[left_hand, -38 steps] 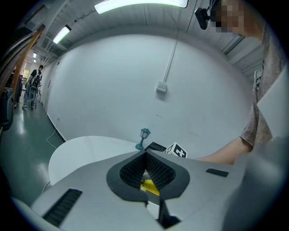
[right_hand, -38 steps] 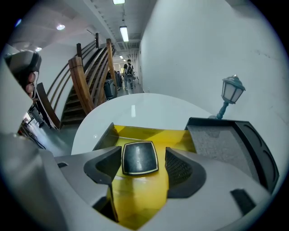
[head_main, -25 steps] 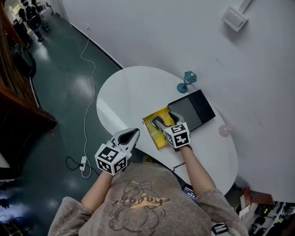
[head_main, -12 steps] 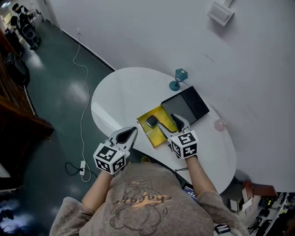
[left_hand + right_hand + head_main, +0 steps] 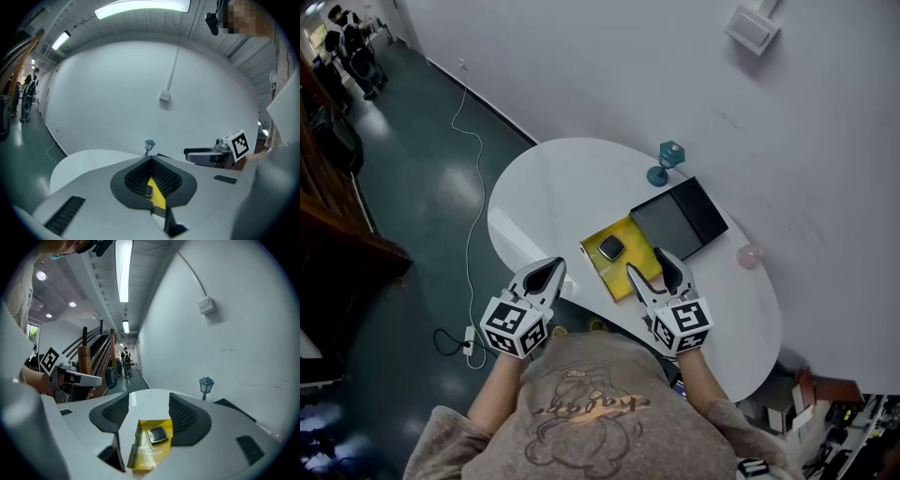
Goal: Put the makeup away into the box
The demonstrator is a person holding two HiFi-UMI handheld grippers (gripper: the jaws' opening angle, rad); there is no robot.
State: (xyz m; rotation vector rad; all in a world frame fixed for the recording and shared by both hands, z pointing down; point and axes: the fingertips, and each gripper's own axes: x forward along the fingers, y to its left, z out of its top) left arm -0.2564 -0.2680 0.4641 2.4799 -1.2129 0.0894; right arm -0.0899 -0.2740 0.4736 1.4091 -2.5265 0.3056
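Observation:
A small dark square makeup compact (image 5: 610, 247) lies in the open yellow box (image 5: 623, 270) near the front edge of the white table (image 5: 553, 187). My right gripper (image 5: 654, 273) hovers just behind the box on my side, open with nothing between its fingers; its jaws have just been closing a little. In the right gripper view the compact (image 5: 157, 435) and yellow box (image 5: 146, 453) sit below and ahead of the jaws. My left gripper (image 5: 542, 274) hangs off the table's front left edge, shut and empty; the compact (image 5: 148, 190) shows through its hollow.
A flat black box (image 5: 680, 218) lies right behind the yellow one. A teal lamp figurine (image 5: 664, 161) stands farther back, and a small pink object (image 5: 750, 255) sits at the right near the wall. A cable runs across the green floor (image 5: 412, 187) on the left.
My right gripper has pulled back and up from the yellow box, and the compact, which it covered a second ago, now lies uncovered in the box. The left gripper has hardly moved.

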